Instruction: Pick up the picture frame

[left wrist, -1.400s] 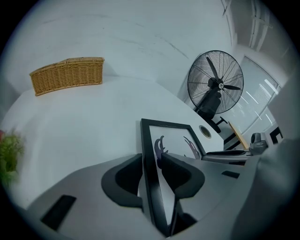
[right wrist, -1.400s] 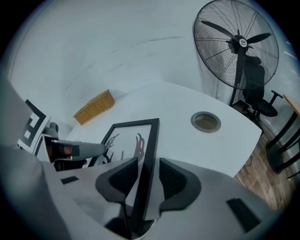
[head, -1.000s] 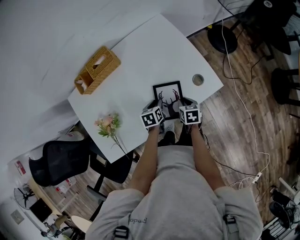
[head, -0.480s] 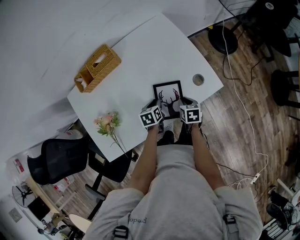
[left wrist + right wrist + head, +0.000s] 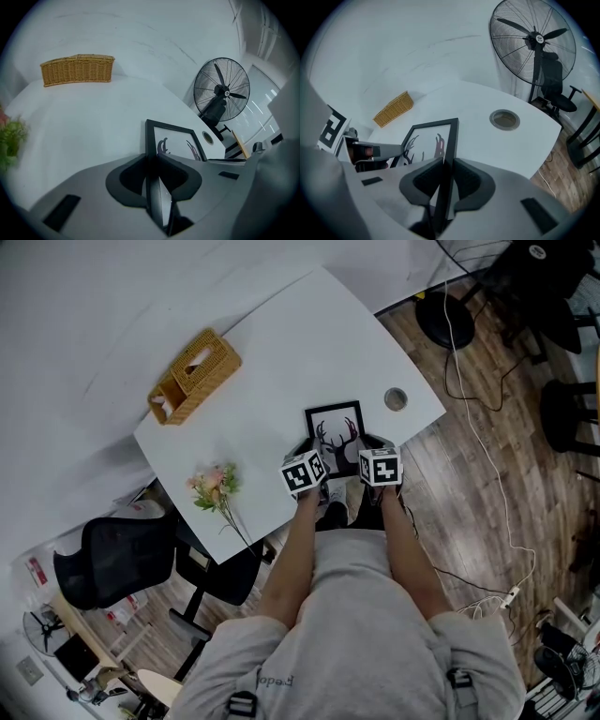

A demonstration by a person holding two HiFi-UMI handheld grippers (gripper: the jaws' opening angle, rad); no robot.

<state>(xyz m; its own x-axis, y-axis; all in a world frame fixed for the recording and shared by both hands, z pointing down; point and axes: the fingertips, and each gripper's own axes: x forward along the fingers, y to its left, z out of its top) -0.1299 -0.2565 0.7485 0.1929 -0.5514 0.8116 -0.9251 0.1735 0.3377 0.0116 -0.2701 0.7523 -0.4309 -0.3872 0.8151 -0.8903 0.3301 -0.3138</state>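
— On the white table [image 5: 281, 352], near its front edge, how is the picture frame [image 5: 336, 432] laid?
— It is laid flat, or nearly so; whether its near end is raised cannot be told from above. Its long axis is run away from the person, with the antlers of the print pointed toward the far side.
— And how is it taken?
— Its left rail is clamped by the left gripper [image 5: 152, 161] and its right rail by the right gripper [image 5: 445, 166]. Both pairs of jaws have just been closing, and each rail is pressed between the pads.
— How should it be handled?
— It may be judged light and stiff. Its thin, smooth rails could be let slip, though, and any glazing could be cracked. The rails should be held evenly and level, with no twist applied.
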